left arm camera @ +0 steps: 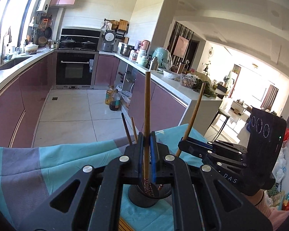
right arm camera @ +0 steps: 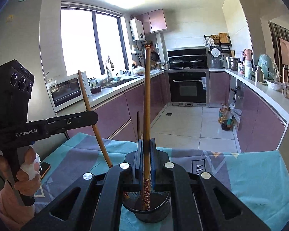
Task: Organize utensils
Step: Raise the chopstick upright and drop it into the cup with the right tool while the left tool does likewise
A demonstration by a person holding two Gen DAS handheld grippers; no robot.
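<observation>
My left gripper (left arm camera: 146, 134) is shut on a wooden chopstick (left arm camera: 147, 104) with a patterned lower end, held upright over a black mesh holder (left arm camera: 144, 198). My right gripper (right arm camera: 146, 142) is shut on another wooden chopstick (right arm camera: 146, 96) whose flowered end dips into the same holder (right arm camera: 148, 209). Each gripper shows in the other's view: the right one (left arm camera: 185, 141) with its chopstick (left arm camera: 194, 111), the left one (right arm camera: 94, 116) with its chopstick (right arm camera: 86, 100). Two more chopsticks (left arm camera: 127, 129) stand in the holder.
The holder stands on a table with a teal and grey cloth (left arm camera: 48, 165) (right arm camera: 250, 177). A phone (right arm camera: 45, 168) lies at the cloth's left edge. Beyond are kitchen counters (right arm camera: 269, 96), an oven (right arm camera: 188, 88) and oil bottles (left arm camera: 113, 100) on the floor.
</observation>
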